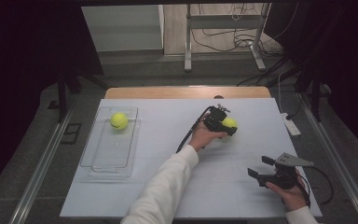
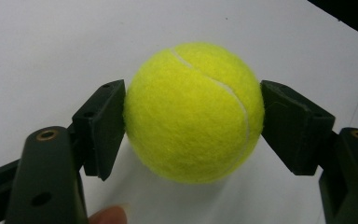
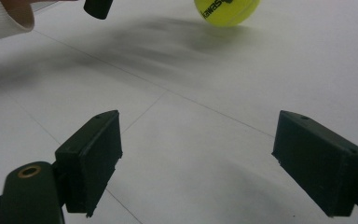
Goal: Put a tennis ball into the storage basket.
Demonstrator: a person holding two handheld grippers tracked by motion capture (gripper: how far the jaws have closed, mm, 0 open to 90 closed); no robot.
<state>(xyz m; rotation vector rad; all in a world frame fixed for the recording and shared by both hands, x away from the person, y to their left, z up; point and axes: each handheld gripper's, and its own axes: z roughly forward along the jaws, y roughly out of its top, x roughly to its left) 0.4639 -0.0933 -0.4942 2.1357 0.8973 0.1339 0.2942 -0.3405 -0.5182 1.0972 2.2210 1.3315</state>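
Observation:
A yellow tennis ball (image 2: 193,130) rests on the white table (image 1: 168,154), right of centre, and appears too as the ball (image 1: 230,122) and the ball (image 3: 226,10). My left gripper (image 2: 193,93) has its two black pads pressed against the ball's sides; in the high view the left gripper (image 1: 220,122) is held by a hand with a white sleeve. A second tennis ball (image 1: 119,121) lies in a clear tray (image 1: 107,164) at the left. My right gripper (image 1: 257,166) sits near the table's front right, and its jaws (image 3: 199,126) stand wide apart over bare table.
A white power strip (image 1: 291,125) lies just off the table's right edge. Metal frame legs (image 1: 187,46) and cables stand on the floor behind the table. The white-sleeved forearm (image 1: 168,182) crosses the front middle of the table.

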